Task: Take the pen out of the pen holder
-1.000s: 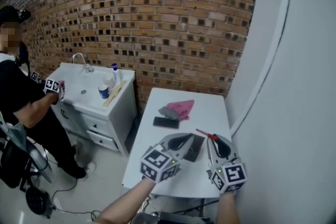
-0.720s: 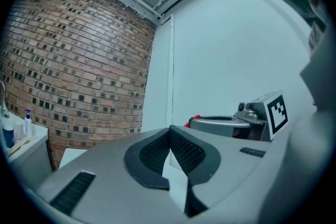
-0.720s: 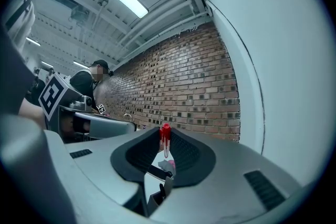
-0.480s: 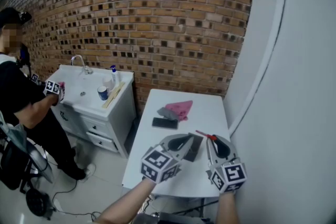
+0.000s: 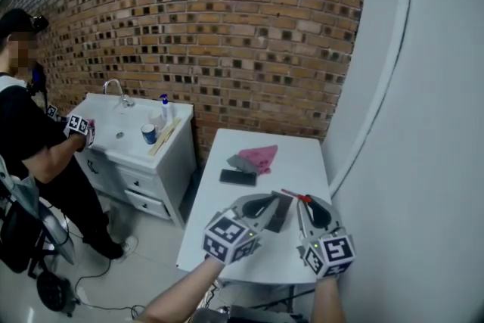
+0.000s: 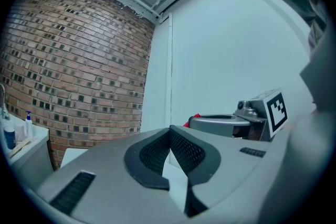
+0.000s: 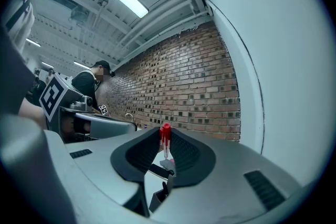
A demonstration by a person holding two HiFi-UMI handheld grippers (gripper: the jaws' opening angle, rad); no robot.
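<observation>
A red pen [image 5: 295, 194] lies level over the near part of the white table [image 5: 302, 159], and my right gripper [image 5: 304, 202] is shut on it. In the right gripper view the pen [image 7: 165, 136] stands pinched between the dark pads at the jaw tips. The dark pen holder [image 5: 281, 214] sits on the table under and between both grippers; it shows as a dark box [image 7: 159, 195] below the right jaws. My left gripper [image 5: 277, 198] hovers beside the holder, its jaws [image 6: 170, 134] meeting at the tips with nothing between them.
A black phone [image 5: 238, 177], a grey cloth [image 5: 242, 161] and a pink cloth [image 5: 261, 156] lie at the table's middle. A white wall [image 5: 423, 125] borders the right edge. To the left stand a white sink cabinet [image 5: 136, 140] and a person [image 5: 34, 140] with grippers.
Both of my grippers and the pen stay where they were. Only the view has shifted slightly, and the person at the sink has moved a little.
</observation>
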